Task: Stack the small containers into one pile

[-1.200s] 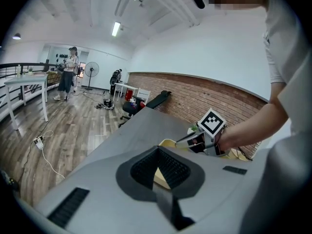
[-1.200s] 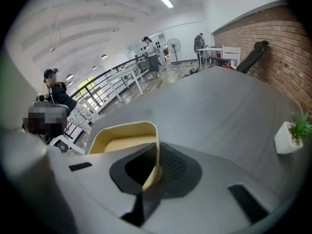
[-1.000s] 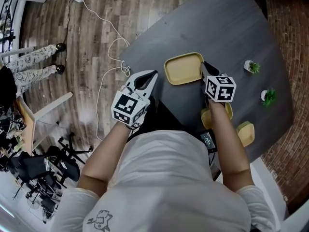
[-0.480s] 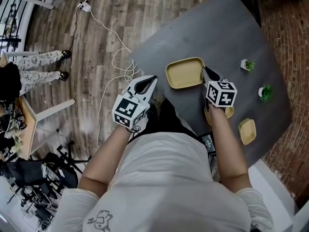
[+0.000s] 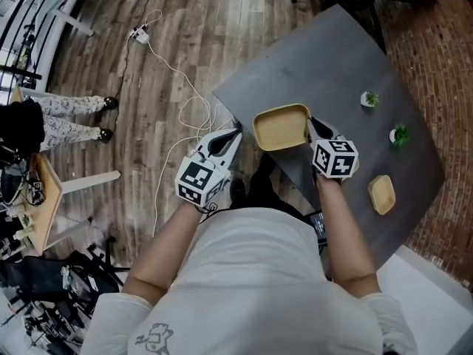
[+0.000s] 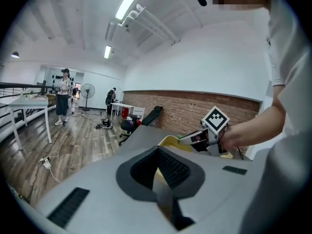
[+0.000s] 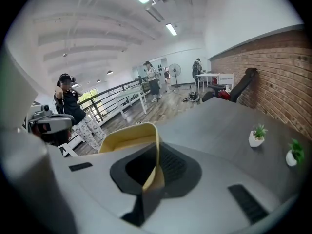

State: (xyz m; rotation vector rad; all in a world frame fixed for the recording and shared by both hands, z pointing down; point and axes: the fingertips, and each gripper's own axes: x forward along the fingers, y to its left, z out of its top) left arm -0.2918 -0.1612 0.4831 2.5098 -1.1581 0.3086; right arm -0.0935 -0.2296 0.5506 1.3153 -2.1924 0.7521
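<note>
the right gripper (image 5: 311,126) pinches the right wall of a shallow pale-yellow rectangular plastic container with rounded corners (image 5: 281,126); that thin wall (image 7: 157,152) stands upright between its jaws; the container hangs empty over the near corner of the dark grey table (image 5: 325,58); the left gripper (image 5: 235,132), jaws pressed together, sits just beside its left rim; a smaller yellow container (image 5: 381,194) lies well apart on the table.

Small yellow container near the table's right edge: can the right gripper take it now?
Probably not yet: the right gripper is shut on the large tray at its rim, so it would first have to let go before taking the small container.
</note>
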